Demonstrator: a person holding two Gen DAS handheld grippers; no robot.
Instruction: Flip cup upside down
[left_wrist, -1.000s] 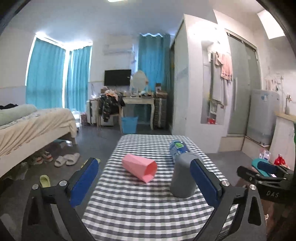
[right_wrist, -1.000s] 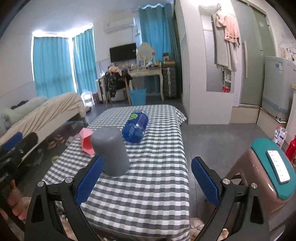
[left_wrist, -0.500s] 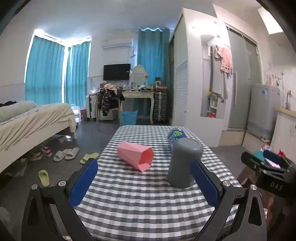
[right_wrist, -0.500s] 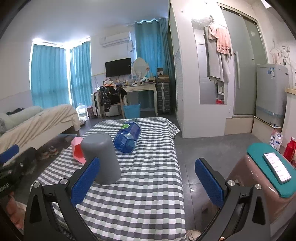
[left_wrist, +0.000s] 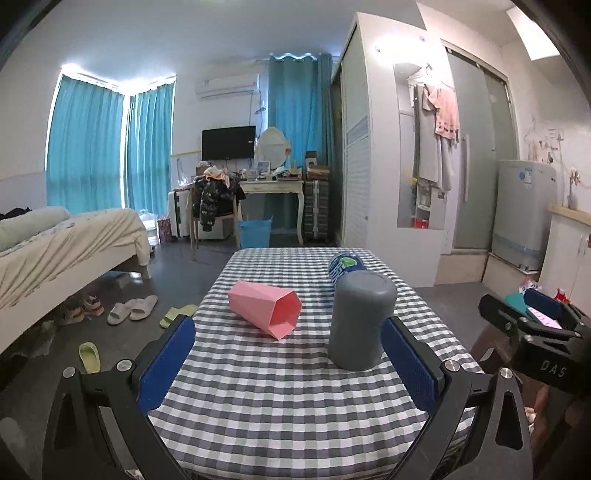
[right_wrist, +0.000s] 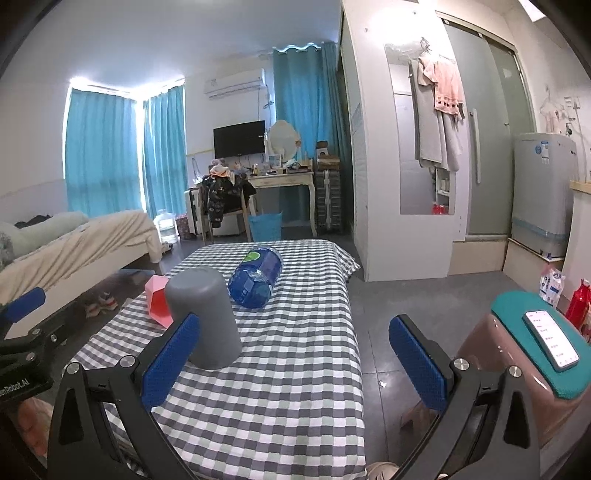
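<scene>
A grey cup (left_wrist: 358, 320) stands upside down, closed end up, on the checked tablecloth (left_wrist: 280, 387); it also shows in the right wrist view (right_wrist: 205, 317). A pink faceted cup (left_wrist: 266, 308) lies on its side, mouth toward me, left of the grey one; in the right wrist view (right_wrist: 157, 301) it is partly hidden behind the grey cup. My left gripper (left_wrist: 288, 360) is open and empty, short of both cups. My right gripper (right_wrist: 295, 358) is open and empty, to the right of the grey cup over the table's near edge.
A blue water bottle (right_wrist: 256, 277) lies on its side behind the grey cup. A brown stool with a teal top (right_wrist: 532, 354) carrying a phone (right_wrist: 552, 339) stands right of the table. A bed (left_wrist: 62, 251) and slippers (left_wrist: 129, 314) are at the left.
Both grippers have drawn back and levelled, so the table and cups sit a little farther off. The cups and bottle have not moved.
</scene>
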